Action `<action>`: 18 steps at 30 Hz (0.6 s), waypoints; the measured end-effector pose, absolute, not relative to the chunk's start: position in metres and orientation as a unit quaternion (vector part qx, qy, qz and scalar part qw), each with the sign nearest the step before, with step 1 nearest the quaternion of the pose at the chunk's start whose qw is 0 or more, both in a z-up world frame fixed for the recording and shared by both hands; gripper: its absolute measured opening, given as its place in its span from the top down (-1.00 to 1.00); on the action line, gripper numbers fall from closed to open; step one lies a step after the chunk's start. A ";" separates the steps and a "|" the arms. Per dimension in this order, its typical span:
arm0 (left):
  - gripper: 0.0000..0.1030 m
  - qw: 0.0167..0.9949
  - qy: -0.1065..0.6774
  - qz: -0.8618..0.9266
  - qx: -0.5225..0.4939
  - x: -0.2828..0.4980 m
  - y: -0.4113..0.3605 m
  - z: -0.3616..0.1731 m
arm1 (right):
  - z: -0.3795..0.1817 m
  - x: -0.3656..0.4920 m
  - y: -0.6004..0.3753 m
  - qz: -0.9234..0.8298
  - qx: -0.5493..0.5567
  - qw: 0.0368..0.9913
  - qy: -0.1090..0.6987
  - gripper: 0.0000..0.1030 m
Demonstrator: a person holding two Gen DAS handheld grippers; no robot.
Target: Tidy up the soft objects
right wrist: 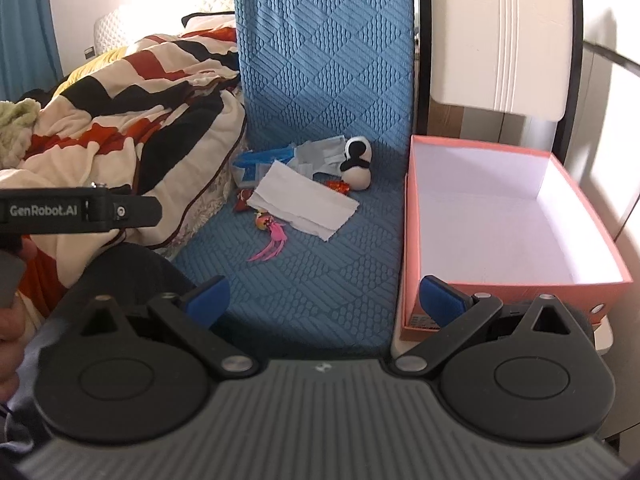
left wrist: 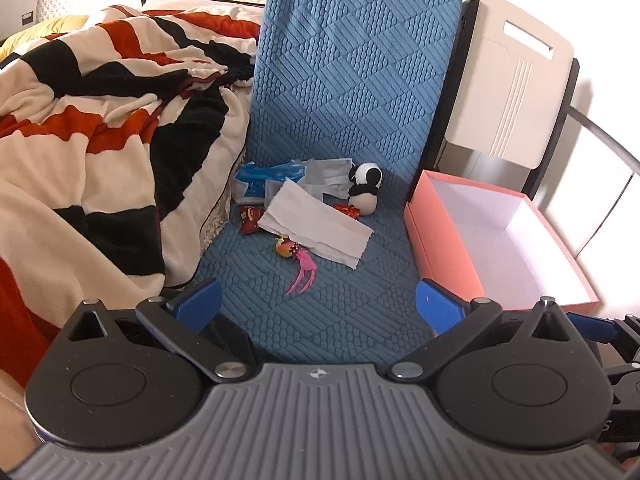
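A small pile lies on the blue quilted mat (left wrist: 320,300) (right wrist: 312,280): a panda plush (left wrist: 364,192) (right wrist: 357,164), a white tissue (left wrist: 316,228) (right wrist: 304,204), a pink-tailed toy (left wrist: 298,260) (right wrist: 270,236), blue and grey wrappers (left wrist: 280,176) (right wrist: 280,158) and red packets (left wrist: 250,220) (right wrist: 338,186). An empty pink box (left wrist: 440,248) (right wrist: 408,240) with a white inside stands right of the mat. My left gripper (left wrist: 318,304) and right gripper (right wrist: 326,300) both hover open near the mat's front, well short of the pile, holding nothing.
A cream, black and red blanket (left wrist: 100,140) (right wrist: 140,120) is heaped on the left. A beige plastic panel (left wrist: 508,80) (right wrist: 500,32) stands behind the box. The left gripper's body (right wrist: 80,212) and a hand (right wrist: 12,320) show at the right wrist view's left edge.
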State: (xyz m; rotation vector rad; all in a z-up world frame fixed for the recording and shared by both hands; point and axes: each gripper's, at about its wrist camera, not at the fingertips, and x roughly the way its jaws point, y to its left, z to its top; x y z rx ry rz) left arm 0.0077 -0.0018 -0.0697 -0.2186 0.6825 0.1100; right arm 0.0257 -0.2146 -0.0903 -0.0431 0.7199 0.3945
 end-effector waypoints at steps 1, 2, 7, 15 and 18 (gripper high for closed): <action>-1.00 0.934 0.336 0.052 -0.105 0.011 -0.002 -0.072 | -0.092 0.028 -0.214 0.190 -0.021 0.916 0.352 -1.00; -1.00 0.933 0.340 0.050 -0.105 0.014 -0.001 -0.074 | -0.094 0.031 -0.213 0.188 -0.022 0.916 0.353 -1.00; -1.00 0.931 0.347 0.049 -0.104 0.029 0.003 -0.082 | -0.100 0.045 -0.212 0.184 -0.018 0.917 0.354 -1.00; -1.00 0.927 0.357 0.048 -0.107 0.055 0.008 -0.096 | -0.110 0.069 -0.210 0.179 -0.020 0.919 0.351 -1.00; -1.00 0.925 0.362 0.046 -0.110 0.066 0.010 -0.103 | -0.114 0.078 -0.208 0.178 -0.021 0.919 0.351 -1.00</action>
